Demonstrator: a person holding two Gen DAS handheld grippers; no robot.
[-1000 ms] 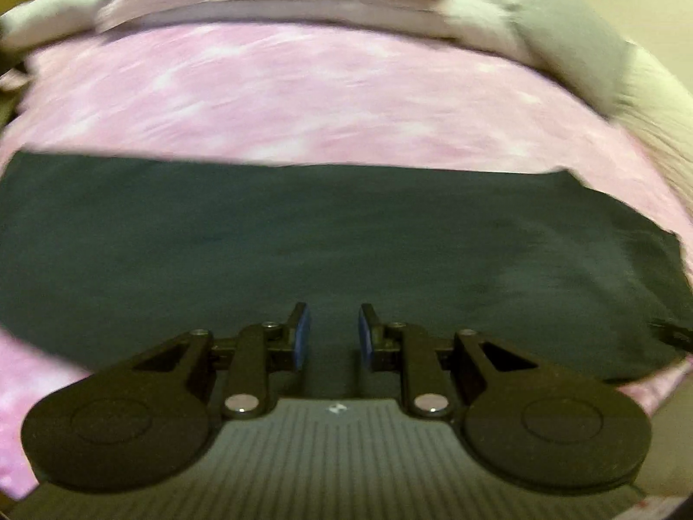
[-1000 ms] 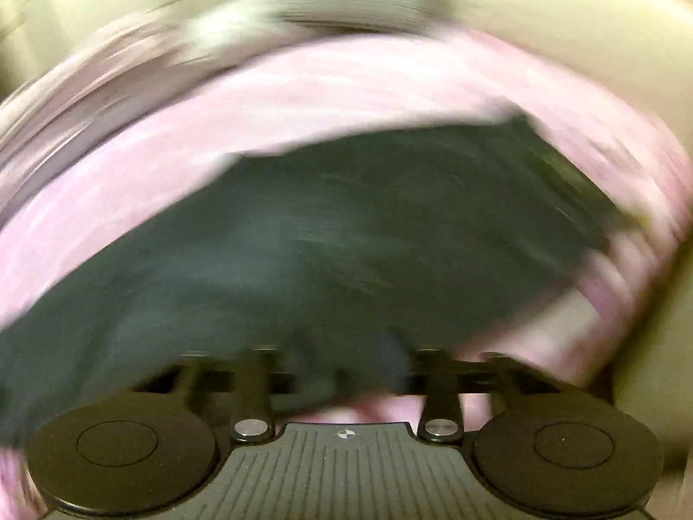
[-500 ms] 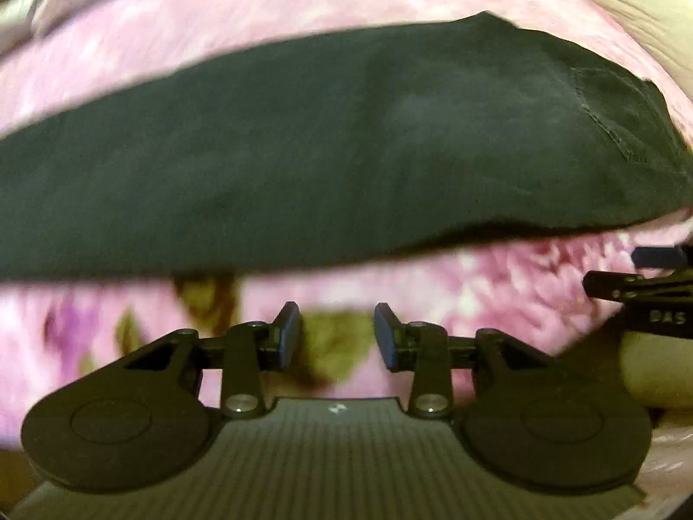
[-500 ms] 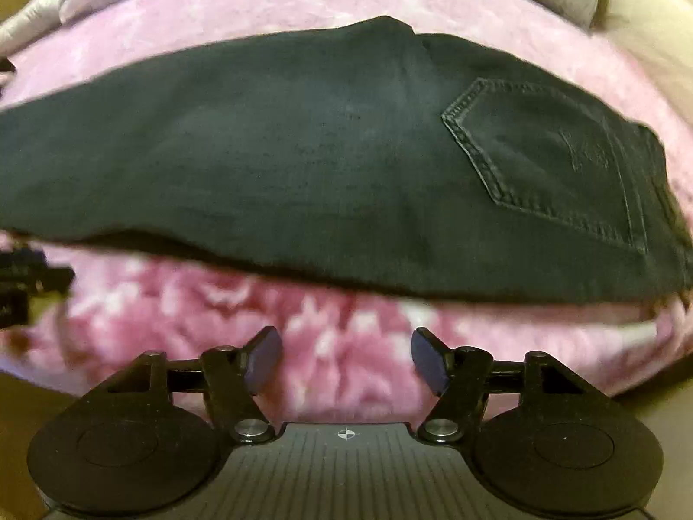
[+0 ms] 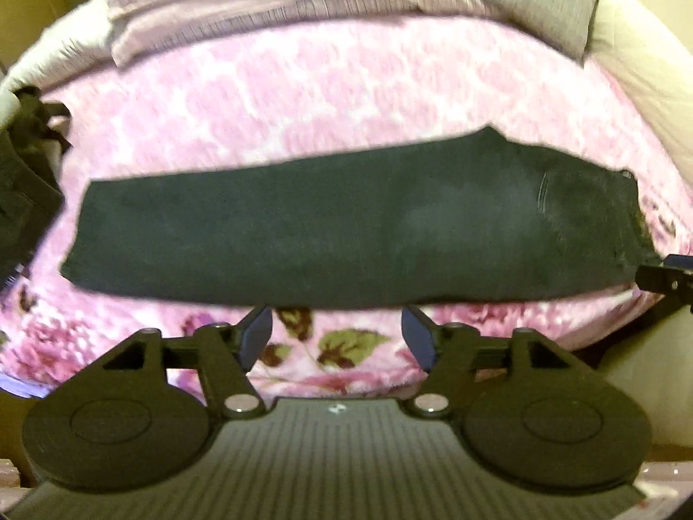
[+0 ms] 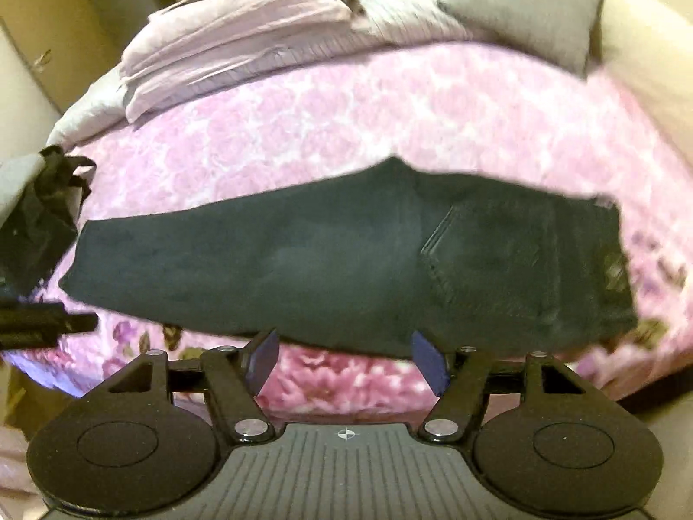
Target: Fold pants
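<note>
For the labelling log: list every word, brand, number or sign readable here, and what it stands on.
No readable words, brands or numbers.
Small white mark, no lettering: on the ribbed grey body of the left gripper.
Small crosshair circle: on the right gripper.
Folded black denim pants, back pocket stitching: too blurred to read.

Each gripper, the left gripper (image 5: 337,333) and the right gripper (image 6: 345,359), has a grey ribbed body behind the tongs, marked with a small white symbol at its front edge. Black round discs flank it, joined to black linkage arms with silver screws. The fingers (image 6: 429,364) carry dark blue pads.
</note>
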